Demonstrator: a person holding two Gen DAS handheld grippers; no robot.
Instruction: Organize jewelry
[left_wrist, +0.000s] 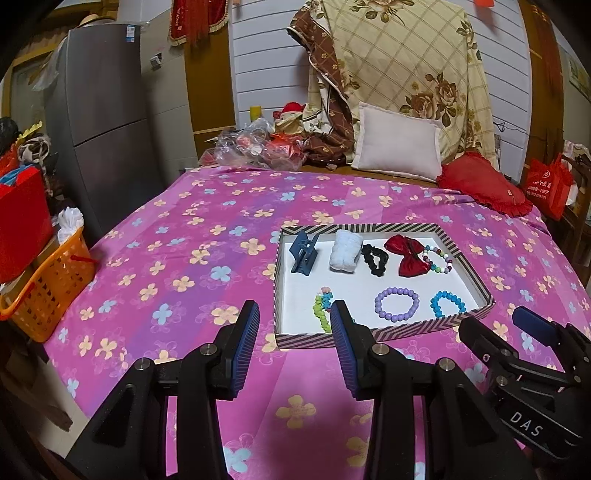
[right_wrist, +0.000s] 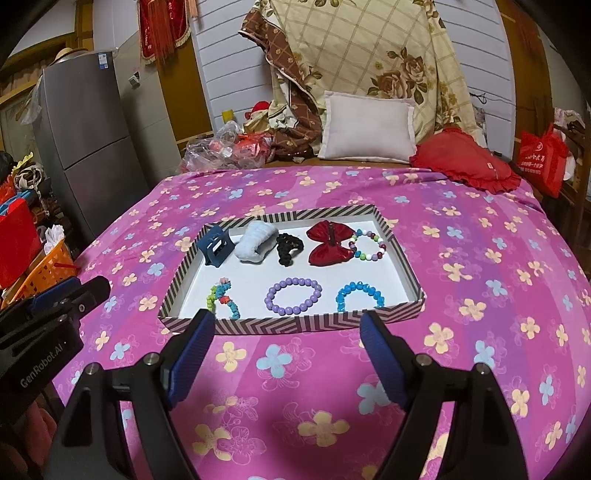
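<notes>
Right wrist view shows the right gripper (right_wrist: 286, 338) with its blue-padded fingers spread wide and nothing between them, held low over the pink flowered bedsheet (right_wrist: 480, 258) just short of the near wall of the shallow zigzag-striped cardboard tray (right_wrist: 295, 325). Straight ahead of it, just past that wall, lie the lilac round-bead bracelet (right_wrist: 293, 295) and, a little to its right, the bright blue faceted-bead bracelet (right_wrist: 360, 295); both lie flat on the white tray floor and apart from each other.

Left wrist view shows the left gripper (left_wrist: 293, 323) likewise parted and empty, hanging over the tray's near-left corner. Its right finger hides part of the green and turquoise chunky-bead bracelet (left_wrist: 321, 310), which lies stretched out with its long axis running away from the fingers, roughly along the line of reach.

Along the far row sit a dark blue plastic claw clip (left_wrist: 304, 251), a white fluffy scrunchie (left_wrist: 345, 253), a black scrunchie (left_wrist: 375, 260), a red velvet bow (left_wrist: 406, 256) and a multicoloured bead bracelet (left_wrist: 439, 260) touching the bow's edge.

By position, the left tool is nearer the green strand and the right tool nearer the two round bracelets. All the pieces already lie inside the tray, so what remains looks like tidying at most.
</notes>
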